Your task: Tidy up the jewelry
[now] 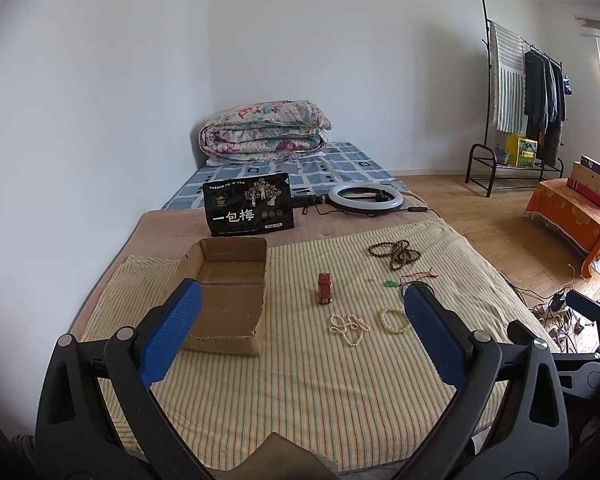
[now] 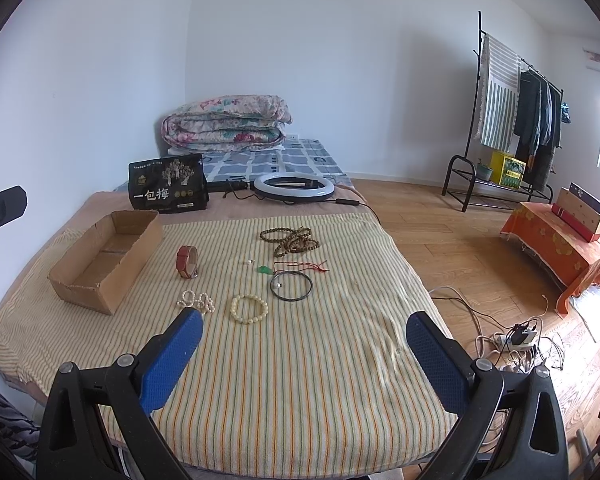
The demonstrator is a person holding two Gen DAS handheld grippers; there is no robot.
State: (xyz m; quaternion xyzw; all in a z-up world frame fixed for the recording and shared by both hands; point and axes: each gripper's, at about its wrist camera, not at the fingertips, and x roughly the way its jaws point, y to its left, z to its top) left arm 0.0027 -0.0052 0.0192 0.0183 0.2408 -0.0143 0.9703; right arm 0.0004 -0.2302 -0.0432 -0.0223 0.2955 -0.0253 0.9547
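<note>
Both your tongs hang w/ jaws wide apart & nothing in them: left gripper (image 1: 300, 304), right gripper (image 2: 304, 328). Straight ahead of the right tongs lie the cream bead bracelet (image 2: 249, 309) & dark bangle (image 2: 291, 286), w/ the pearl strand (image 2: 196, 300) just past its left finger; the cardboard box (image 2: 100, 268) sits ahead-left, empty, apart from them. Beads are prob. light, limp & roll-prone on the striped cloth (image 2: 300, 380), so pinch across a bunched section, not one bead; the bangle looks stiff, thin & slippery, so grab its rim edge-on.
</note>
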